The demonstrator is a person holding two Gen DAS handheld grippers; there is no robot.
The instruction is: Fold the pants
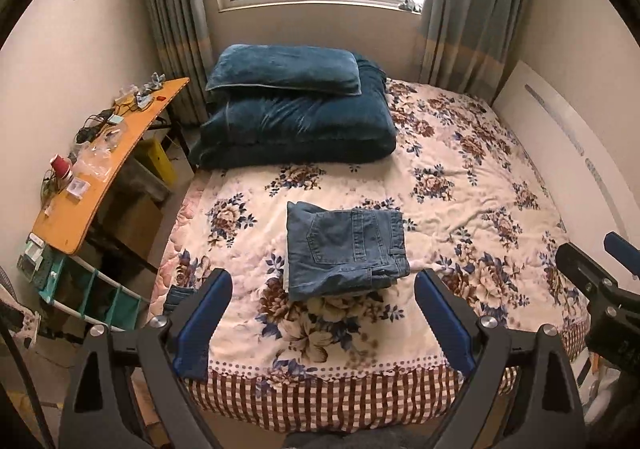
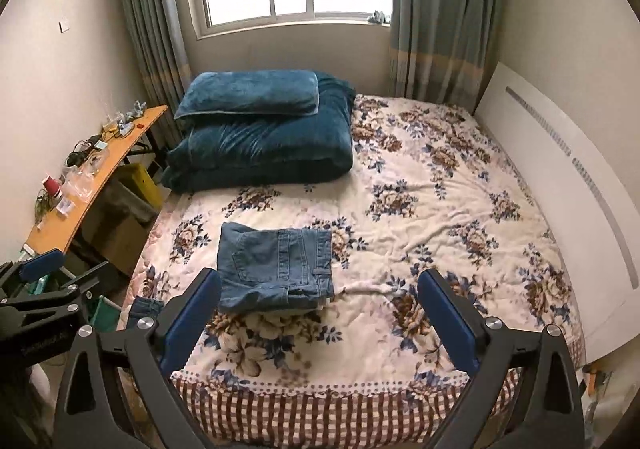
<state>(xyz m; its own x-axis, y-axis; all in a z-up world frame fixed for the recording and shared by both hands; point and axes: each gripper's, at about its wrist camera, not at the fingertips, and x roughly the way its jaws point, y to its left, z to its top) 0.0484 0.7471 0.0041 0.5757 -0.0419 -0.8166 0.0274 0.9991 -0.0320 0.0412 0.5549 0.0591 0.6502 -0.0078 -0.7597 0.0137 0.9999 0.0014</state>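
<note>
Both grippers, left (image 1: 322,291) and right (image 2: 320,291), hang angled down above the bed (image 1: 460,185), jaws wide and empty, the folded pants (image 1: 346,249) lying apart.

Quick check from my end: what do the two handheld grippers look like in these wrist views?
The left gripper and right gripper match: black angular metal frames with triangular cut-outs, round silver pivot bolts, and two flat fingers faced with blue pads. No cables, sleeves or hands show.

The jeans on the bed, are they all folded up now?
Yes, it looks done: the jeans sit in a neat folded square on the flowery bedspread. Nothing is in hand: the left gripper and right gripper are both open and empty, up above the bed. Nothing seems left to fold.
</note>
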